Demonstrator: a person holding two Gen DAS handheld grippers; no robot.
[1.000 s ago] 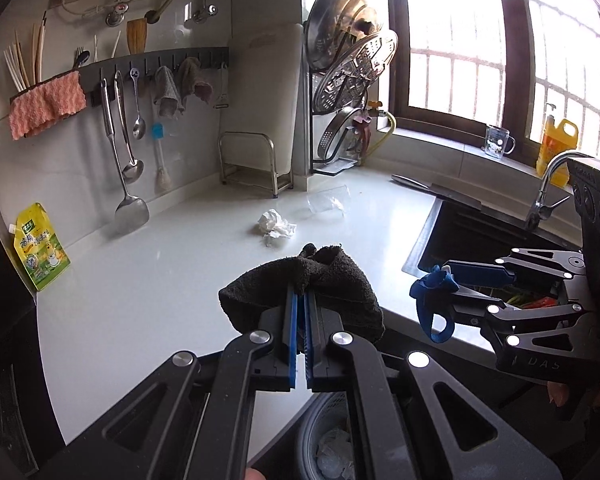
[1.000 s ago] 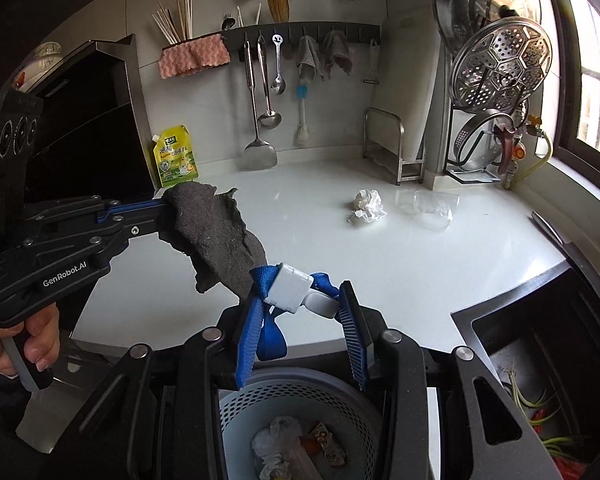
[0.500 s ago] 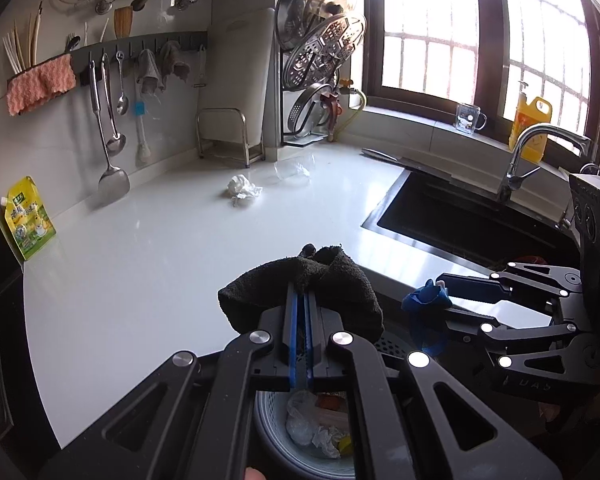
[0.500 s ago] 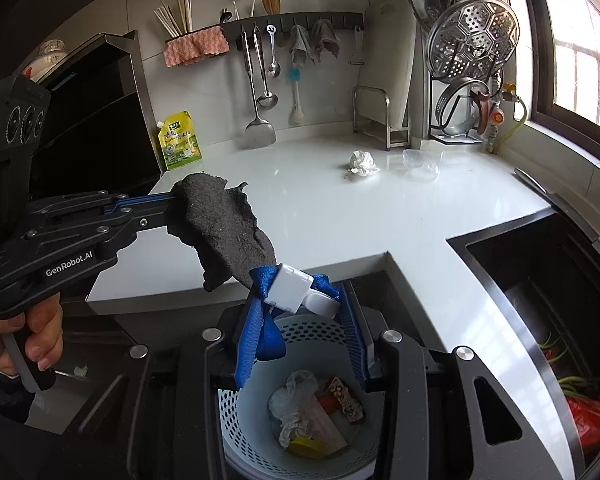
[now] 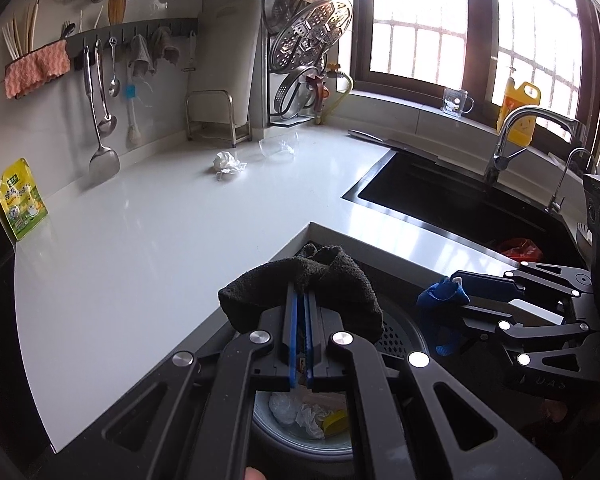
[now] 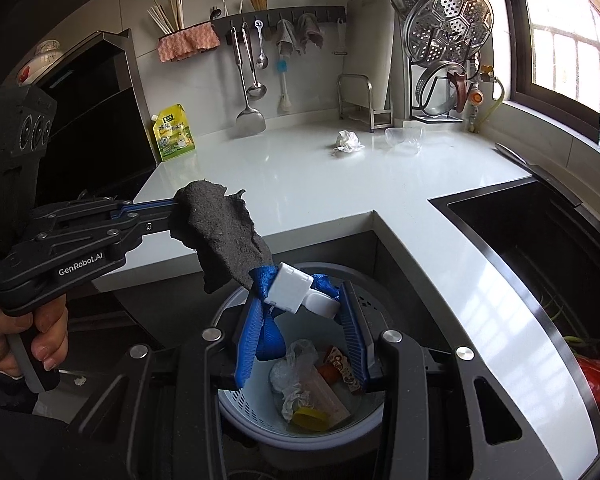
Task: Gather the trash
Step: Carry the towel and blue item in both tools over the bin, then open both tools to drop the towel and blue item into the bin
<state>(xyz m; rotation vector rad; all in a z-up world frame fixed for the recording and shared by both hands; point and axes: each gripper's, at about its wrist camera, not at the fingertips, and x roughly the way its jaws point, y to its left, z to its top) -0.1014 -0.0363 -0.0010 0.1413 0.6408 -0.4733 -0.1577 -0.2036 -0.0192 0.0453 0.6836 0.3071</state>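
Observation:
My left gripper (image 5: 300, 300) is shut on a dark grey cloth (image 5: 300, 280), also seen hanging in the right wrist view (image 6: 224, 232). My right gripper (image 6: 300, 304) is shut on a white plastic clip with a blue strap (image 6: 286, 294); it also shows in the left wrist view (image 5: 442, 300). Both hover over a pale perforated trash basket (image 6: 240, 408) that holds crumpled tissue and wrappers (image 6: 300, 388). A crumpled white tissue (image 6: 348, 142) and a clear plastic piece (image 6: 404, 138) lie far back on the white counter (image 6: 300, 184).
A dark sink (image 6: 540, 240) with a tap (image 5: 512, 136) lies to the right. Utensils hang on a wall rail (image 6: 260, 64). A yellow-green pouch (image 6: 172, 132) leans at the back left. A dish rack with lids (image 6: 444, 40) stands at the back right.
Both grippers have drawn back from the counter and down over the trash basket, which shows more fully now. The cloth and the clip are still held.

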